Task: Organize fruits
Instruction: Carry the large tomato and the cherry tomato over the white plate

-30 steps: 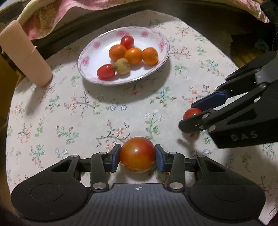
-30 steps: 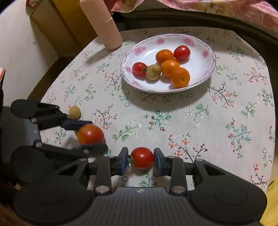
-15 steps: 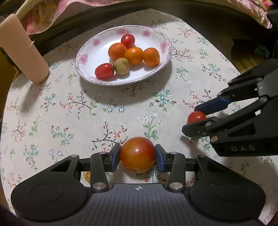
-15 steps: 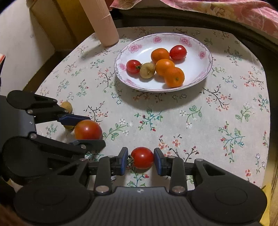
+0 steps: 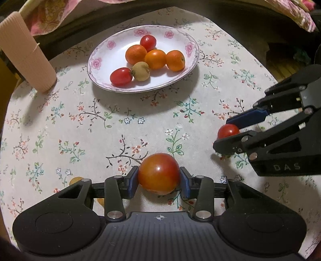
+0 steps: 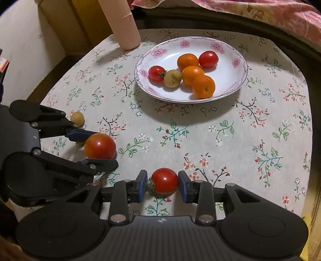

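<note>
Plate (image 5: 112,60) nearer than before, six fruits inside, perhaps one longan, both jaws clamped on tomatoes.

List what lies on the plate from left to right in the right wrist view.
On the plate: small red tomato → pale yellowish fruit → cluster of three orange fruits → second red tomato. The oranges overlap one another, so I count them as one cluster.

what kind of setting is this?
Likely a home, not a lab: a floral tablecloth, a flower-rimmed china plate holding fruit, and pink patterned fabric bunched behind the table.
</note>
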`<state>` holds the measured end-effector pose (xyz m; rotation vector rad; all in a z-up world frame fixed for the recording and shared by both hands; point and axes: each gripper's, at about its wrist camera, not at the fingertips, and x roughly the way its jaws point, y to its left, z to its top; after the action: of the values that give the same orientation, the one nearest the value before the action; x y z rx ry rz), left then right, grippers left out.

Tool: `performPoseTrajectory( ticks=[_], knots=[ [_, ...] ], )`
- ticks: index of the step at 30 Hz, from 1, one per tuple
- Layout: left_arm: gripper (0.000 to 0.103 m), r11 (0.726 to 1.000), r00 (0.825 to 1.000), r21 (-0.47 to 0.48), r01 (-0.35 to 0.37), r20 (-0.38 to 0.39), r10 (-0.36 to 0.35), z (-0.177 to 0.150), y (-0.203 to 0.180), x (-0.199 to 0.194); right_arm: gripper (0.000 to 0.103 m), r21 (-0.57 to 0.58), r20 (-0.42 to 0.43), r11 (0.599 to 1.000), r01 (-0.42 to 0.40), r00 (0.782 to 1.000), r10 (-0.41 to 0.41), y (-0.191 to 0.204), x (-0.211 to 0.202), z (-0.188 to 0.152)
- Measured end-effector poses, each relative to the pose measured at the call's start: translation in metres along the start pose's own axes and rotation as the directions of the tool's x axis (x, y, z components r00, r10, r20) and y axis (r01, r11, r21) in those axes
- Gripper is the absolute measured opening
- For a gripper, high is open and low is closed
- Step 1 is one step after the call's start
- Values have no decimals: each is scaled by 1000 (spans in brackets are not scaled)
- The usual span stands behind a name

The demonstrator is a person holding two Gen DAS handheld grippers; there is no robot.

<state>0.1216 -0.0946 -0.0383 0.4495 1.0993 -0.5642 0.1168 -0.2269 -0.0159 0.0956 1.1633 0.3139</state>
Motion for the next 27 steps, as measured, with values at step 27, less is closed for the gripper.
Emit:
performPoseTrajectory(
  ticks=[27],
  knots=[
    [50, 984, 987, -175, -25, 152, 52, 88, 37, -9, 33, 99, 189, 995, 15, 981, -33, -33, -22, 80]
  ],
)
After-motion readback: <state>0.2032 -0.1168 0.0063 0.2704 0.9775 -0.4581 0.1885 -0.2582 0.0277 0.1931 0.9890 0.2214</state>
